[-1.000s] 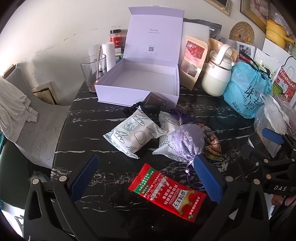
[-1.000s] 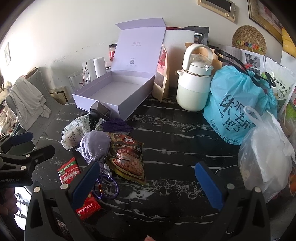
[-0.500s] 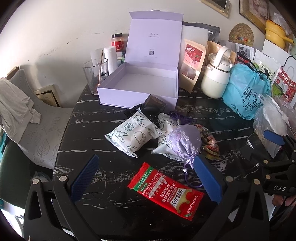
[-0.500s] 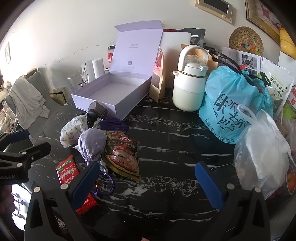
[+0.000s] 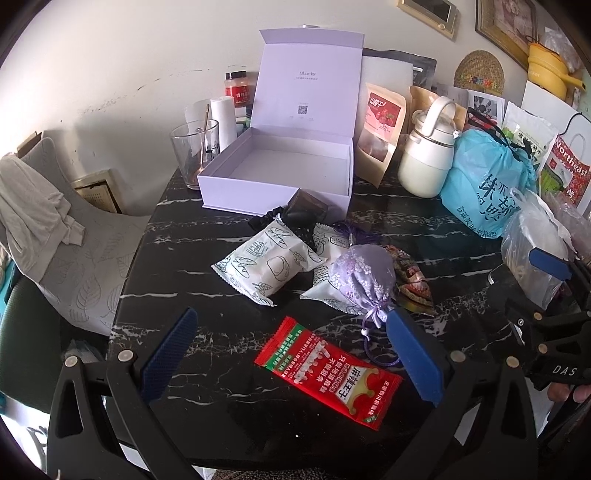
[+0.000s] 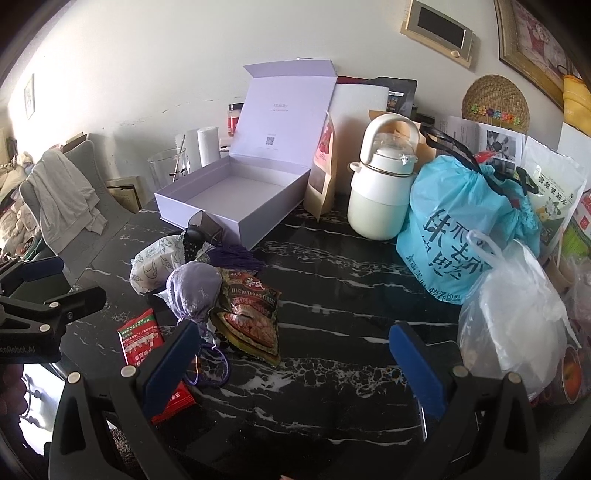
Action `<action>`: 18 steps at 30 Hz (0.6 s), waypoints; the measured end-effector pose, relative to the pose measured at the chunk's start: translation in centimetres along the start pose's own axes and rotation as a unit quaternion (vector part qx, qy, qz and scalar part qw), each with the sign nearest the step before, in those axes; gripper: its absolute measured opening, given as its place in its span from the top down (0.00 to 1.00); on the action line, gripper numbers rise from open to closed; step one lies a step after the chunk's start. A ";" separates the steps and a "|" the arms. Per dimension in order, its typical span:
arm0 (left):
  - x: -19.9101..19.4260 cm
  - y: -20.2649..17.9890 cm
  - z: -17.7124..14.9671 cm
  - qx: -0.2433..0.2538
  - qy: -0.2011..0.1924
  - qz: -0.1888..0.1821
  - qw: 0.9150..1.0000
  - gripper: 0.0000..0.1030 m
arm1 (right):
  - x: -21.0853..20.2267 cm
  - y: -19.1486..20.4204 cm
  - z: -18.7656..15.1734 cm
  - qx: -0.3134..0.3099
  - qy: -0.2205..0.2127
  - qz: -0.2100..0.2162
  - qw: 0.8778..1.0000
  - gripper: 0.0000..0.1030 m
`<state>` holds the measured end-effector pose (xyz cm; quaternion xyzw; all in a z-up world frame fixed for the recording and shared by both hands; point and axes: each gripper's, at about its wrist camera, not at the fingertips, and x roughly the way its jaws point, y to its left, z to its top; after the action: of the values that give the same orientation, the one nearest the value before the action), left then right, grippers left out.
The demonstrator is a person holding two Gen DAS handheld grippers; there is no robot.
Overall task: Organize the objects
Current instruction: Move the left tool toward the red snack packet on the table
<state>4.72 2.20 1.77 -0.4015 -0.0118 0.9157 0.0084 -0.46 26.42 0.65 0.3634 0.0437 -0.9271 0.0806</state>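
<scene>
**Lilac box open, snacks still on the table**

Lilac box (image 5: pixel 280 173) sits empty, lid raised, on the black marble table (image 5: pixel 192 258). Before it lie white packets (image 5: pixel 266 266), a purple pouch (image 5: pixel 364 277) and a red packet (image 5: pixel 327 371). Left gripper (image 5: pixel 291 358) and right gripper (image 6: pixel 295 363) hover wide open, holding nothing.

Home | framed pictures (image 6: pixel 437 35) on wall | cluttered marble table (image 6: pixel 332 280) | kettle (image 6: pixel 380 192)

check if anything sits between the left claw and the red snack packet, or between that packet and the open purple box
Nothing lies between the open left claw and the red snack packet. Between the packet and the purple box lie the white patterned packets and a dark pouch, so lift it over them.
</scene>
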 end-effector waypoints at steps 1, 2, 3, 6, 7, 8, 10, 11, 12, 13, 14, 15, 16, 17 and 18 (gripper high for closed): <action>0.1 0.0 -0.2 -0.005 0.002 -0.004 1.000 0.01 | 0.0 0.0 -0.1 0.001 0.000 0.001 1.000 0.01; 0.1 0.0 -0.3 -0.008 0.004 -0.007 1.000 0.01 | 0.0 -0.1 -0.2 0.001 0.001 0.003 1.000 0.01; 0.2 0.0 -0.5 -0.012 0.007 -0.010 1.000 0.01 | 0.0 -0.2 -0.4 0.001 0.002 0.005 1.000 0.01; 0.5 -0.2 -1.3 -0.019 0.016 -0.017 1.000 0.01 | 0.1 -0.3 -0.9 0.000 0.007 0.011 1.000 0.01; 0.7 -0.3 -1.6 -0.020 0.020 -0.018 0.999 0.01 | 0.2 -0.4 -1.1 -0.001 0.009 0.012 1.000 0.01; 0.8 -0.4 -1.9 -0.021 0.023 -0.020 0.999 0.01 | 0.3 -0.4 -1.4 -0.002 0.011 0.013 1.000 0.01; 1.1 -0.6 -2.5 -0.023 0.029 -0.028 0.999 0.01 | 0.4 -0.4 -1.7 -0.003 0.014 0.016 1.000 0.01; 1.3 -0.7 -2.8 -0.023 0.031 -0.031 0.999 0.01 | 0.5 -0.5 -2.0 -0.003 0.017 0.017 1.000 0.01; 1.5 -0.8 -3.0 -0.024 0.034 -0.034 0.999 0.01 | 0.6 -0.4 -2.2 -0.003 0.019 0.019 1.000 0.01; 1.7 -0.9 -3.3 -0.025 0.038 -0.035 0.998 0.01 | 0.7 -0.5 -2.4 -0.003 0.020 0.020 1.000 0.01; 1.9 -0.9 -3.5 -0.026 0.041 -0.037 0.998 0.01 | 0.8 -0.4 -2.6 -0.004 0.022 0.021 1.000 0.01; 2.1 -1.0 -3.7 -0.028 0.044 -0.039 0.998 0.01 | 0.9 -0.4 -2.9 -0.004 0.026 0.021 0.999 0.01; 2.3 -1.0 -4.0 -0.029 0.047 -0.040 0.998 0.01 | 1.0 -0.5 -3.1 -0.004 0.028 0.022 0.999 0.01; 2.5 -1.0 -4.2 -0.030 0.049 -0.040 0.998 0.01 | 1.2 -0.5 -3.3 -0.004 0.031 0.023 0.999 0.01; 2.7 -1.1 -4.4 -0.030 0.051 -0.040 0.997 0.01 | 1.3 -0.5 -3.5 -0.003 0.034 0.025 0.999 0.01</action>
<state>6.17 3.38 -3.15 -0.4469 -0.0551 0.8923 0.0337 0.84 27.25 -2.81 0.3957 0.0403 -0.9117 0.1031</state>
